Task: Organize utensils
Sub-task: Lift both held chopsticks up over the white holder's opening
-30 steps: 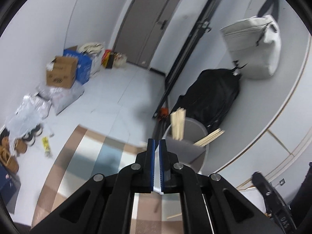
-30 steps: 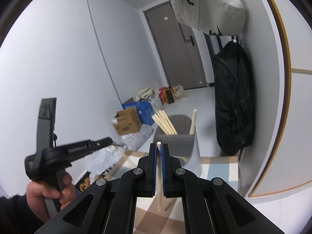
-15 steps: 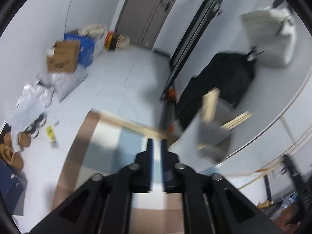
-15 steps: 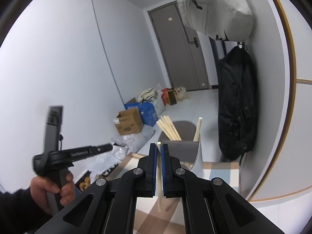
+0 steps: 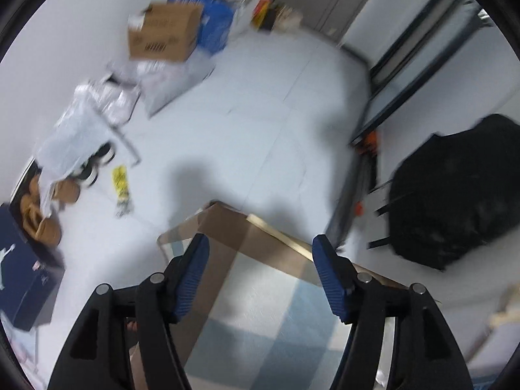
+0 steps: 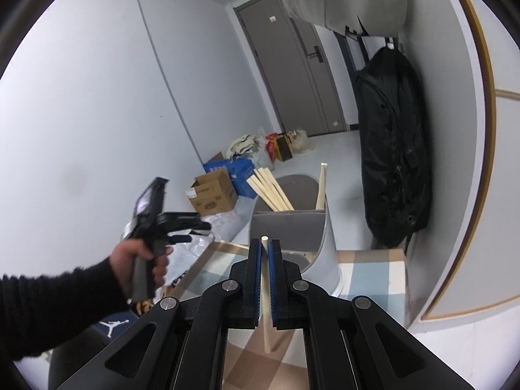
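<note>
Right gripper (image 6: 265, 253) pinching one upright chopstick (image 6: 266, 295) before the grey holder (image 6: 292, 224), which contains further chopsticks (image 6: 269, 191). Left gripper (image 5: 260, 273), jaws just opened and empty, spread above the checked tabletop (image 5: 260, 325).

A table covered with a checked cloth in beige, brown and pale blue squares (image 6: 370, 273) carries a grey utensil holder with a white base (image 6: 292, 227), which stands upright on it near the far edge. Beyond the table lies a pale grey tiled floor (image 5: 260, 104). On that floor, by the white wall, sit a brown cardboard box (image 5: 162, 34), a blue carton (image 5: 216, 27) just behind it, crumpled silvery plastic bags (image 5: 87, 120) and a small yellow packet (image 5: 121, 180).
</note>
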